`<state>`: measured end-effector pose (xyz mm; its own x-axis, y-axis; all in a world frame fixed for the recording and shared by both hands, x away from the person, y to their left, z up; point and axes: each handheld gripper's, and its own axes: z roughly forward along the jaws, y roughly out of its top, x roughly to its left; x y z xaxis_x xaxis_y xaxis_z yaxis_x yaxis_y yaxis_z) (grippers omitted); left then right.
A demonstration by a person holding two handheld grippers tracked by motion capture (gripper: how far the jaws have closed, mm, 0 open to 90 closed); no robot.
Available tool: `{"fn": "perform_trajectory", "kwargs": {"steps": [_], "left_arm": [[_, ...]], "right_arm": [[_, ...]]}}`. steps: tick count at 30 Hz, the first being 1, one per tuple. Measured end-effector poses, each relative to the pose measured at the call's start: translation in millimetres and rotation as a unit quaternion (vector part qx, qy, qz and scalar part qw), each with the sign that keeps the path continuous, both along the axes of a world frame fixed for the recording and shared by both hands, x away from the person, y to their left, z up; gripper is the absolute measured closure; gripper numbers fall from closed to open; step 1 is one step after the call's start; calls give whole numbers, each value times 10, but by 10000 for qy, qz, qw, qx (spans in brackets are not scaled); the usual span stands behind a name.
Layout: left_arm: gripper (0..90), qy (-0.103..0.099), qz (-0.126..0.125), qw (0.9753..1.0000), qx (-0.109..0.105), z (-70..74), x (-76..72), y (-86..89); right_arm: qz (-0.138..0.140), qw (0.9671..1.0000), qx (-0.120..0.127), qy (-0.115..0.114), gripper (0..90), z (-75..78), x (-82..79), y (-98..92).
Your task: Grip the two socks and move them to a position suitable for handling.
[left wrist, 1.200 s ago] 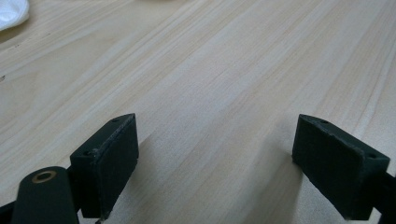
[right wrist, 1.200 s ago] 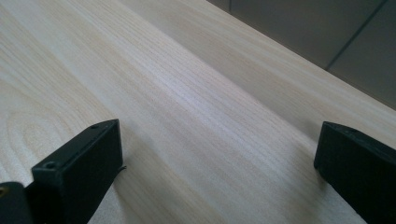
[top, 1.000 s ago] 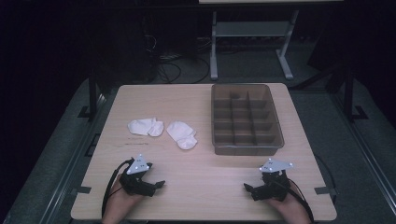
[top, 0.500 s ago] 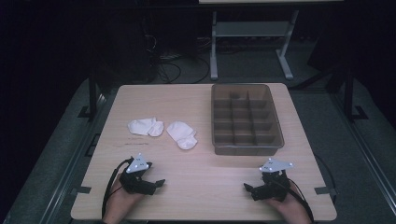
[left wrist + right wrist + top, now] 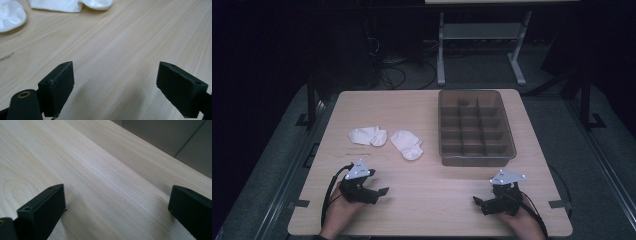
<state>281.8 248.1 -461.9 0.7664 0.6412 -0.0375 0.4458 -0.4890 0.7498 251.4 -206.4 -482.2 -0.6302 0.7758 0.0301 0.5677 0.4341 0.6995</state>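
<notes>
Two small white cloth socks lie on the pale wood-grain bench, left of centre. The left white sock is spread flat; the right white sock sits just beside it, angled toward you, with a narrow gap between them. Both are well apart from your grippers.

Your left gripper rests low at the near left edge of the bench, grey three-cornered plate on top, your hand behind it. Its jaws stand wide apart and hold nothing; in the left gripper view bare wood shows between the two black pads, with the socks at the top left of that view, the left white sock at the corner and the right white sock along the top edge.

Your right gripper rests at the near right edge, likewise low on the wood, cable trailing back past your hand. Its jaws are also spread wide and empty; in the right gripper view plain bench surface lies between the pads and the bench edge runs across the upper right.

One translucent grey plastic divider tray with a grid of compartments stands on the far right half of the bench, right of the socks and apart from them. Its compartments look empty as far as you can see from above.
</notes>
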Motion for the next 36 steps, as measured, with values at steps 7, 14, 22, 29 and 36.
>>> {"fn": "perform_trajectory", "kwargs": {"steps": [7, 14, 22, 29, 36], "left_arm": [[145, -79, -27, 10000, 30, 74, 48, -22], [148, -126, -39, 9999, 61, 111, 104, -46], [151, -162, -32, 9998, 109, 175, 202, -74], [151, -243, -30, 9997, 28, 239, 273, -99], [151, -224, -20, 9997, -32, 289, 352, -106]], "right_arm": [[-11, 10000, 8, 8, 7, 1, -1, 2], [-15, 10000, 7, 10, 8, 1, -2, 2], [-14, 10000, 10, 14, 7, 1, -2, 3], [-15, 10000, 8, 14, 8, 1, -2, 3], [-14, 10000, 6, 7, 7, 1, -1, 2]]}}
